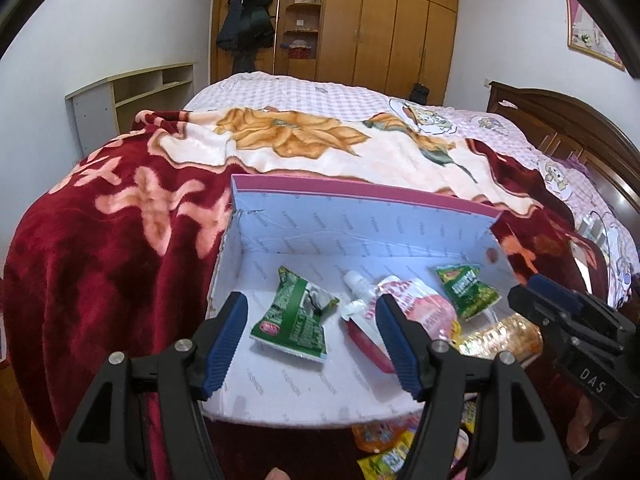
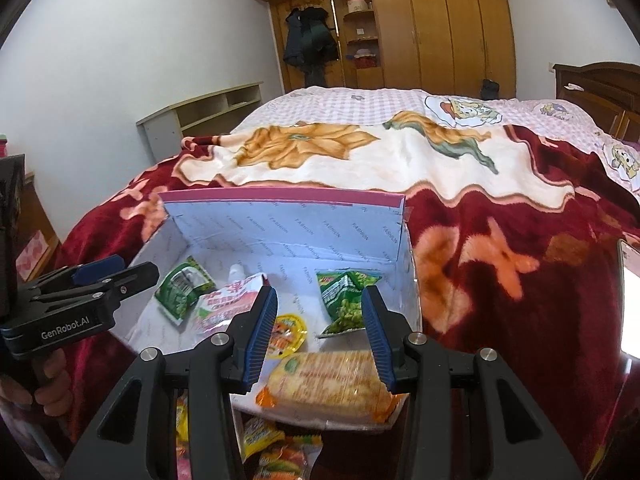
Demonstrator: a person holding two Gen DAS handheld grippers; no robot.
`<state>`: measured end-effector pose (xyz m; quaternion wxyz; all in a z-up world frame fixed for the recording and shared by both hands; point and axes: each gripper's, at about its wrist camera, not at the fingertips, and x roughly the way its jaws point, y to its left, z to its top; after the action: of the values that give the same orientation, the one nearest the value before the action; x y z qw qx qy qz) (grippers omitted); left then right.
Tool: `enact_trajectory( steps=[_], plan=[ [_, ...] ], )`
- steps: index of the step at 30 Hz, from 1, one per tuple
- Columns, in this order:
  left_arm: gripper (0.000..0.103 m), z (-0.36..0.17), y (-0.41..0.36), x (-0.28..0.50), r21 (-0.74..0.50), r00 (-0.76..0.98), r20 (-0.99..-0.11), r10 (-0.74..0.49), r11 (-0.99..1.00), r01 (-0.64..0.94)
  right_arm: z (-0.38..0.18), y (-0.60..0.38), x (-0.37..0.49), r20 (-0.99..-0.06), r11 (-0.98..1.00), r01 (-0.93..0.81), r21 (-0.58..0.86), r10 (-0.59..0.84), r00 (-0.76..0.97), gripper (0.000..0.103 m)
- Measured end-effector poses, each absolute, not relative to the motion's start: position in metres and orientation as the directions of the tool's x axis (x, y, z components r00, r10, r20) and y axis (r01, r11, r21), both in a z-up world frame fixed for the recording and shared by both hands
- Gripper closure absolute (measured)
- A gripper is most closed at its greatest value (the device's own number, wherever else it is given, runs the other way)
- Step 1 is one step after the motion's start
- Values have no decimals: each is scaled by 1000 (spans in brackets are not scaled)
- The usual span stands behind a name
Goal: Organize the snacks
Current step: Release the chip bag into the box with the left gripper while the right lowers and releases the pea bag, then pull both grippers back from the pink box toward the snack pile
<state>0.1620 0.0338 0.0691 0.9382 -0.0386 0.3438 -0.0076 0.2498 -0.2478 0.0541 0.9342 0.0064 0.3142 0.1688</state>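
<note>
An open cardboard box [image 1: 360, 196] [image 2: 280, 196] with a pink rim sits on the red blanket. Inside lie a green packet [image 1: 294, 320] [image 2: 182, 288], a pink spouted pouch [image 1: 416, 300] [image 2: 228, 304], a green pea packet [image 1: 466, 288] [image 2: 346, 300], an orange jelly cup [image 2: 286, 334] and a cracker pack [image 1: 500, 338] [image 2: 328, 384] at the near right corner. My left gripper [image 1: 311, 300] hovers open over the box's left half, holding nothing. My right gripper [image 2: 319, 292] stands open just above the cracker pack, whose right end runs under one finger.
Several loose yellow and orange snack packets [image 1: 384, 440] [image 2: 264, 440] lie on the blanket in front of the box. The flowered red blanket [image 1: 100, 240] covers the bed beyond. A wooden headboard [image 1: 560, 120] stands at the right. A hand [image 2: 48, 392] holds the left gripper's handle.
</note>
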Motion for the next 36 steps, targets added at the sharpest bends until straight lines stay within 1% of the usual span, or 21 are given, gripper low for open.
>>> enact_trajectory(
  steps=[16, 22, 25, 30, 36],
  plan=[
    [33, 68, 21, 117, -99, 741, -664, -102, 994, 49, 48, -248, 209, -604, 931, -336, 143, 351, 716, 58],
    [33, 56, 19, 106, -139, 710, -688, -149, 988, 73, 43, -251, 196, -613, 934, -327, 146, 345, 711, 58],
    [33, 50, 18, 103, -140, 700, -698, -149, 988, 71, 41, -254, 192, -618, 934, -322, 154, 346, 706, 58],
    [33, 40, 20, 103, -177, 675, -716, -178, 982, 72, 37, -258, 186, -628, 933, -313, 176, 351, 694, 58],
    [33, 31, 19, 100, -184, 661, -728, -181, 981, 66, 33, -262, 180, -636, 932, -308, 191, 356, 684, 58]
  ],
)
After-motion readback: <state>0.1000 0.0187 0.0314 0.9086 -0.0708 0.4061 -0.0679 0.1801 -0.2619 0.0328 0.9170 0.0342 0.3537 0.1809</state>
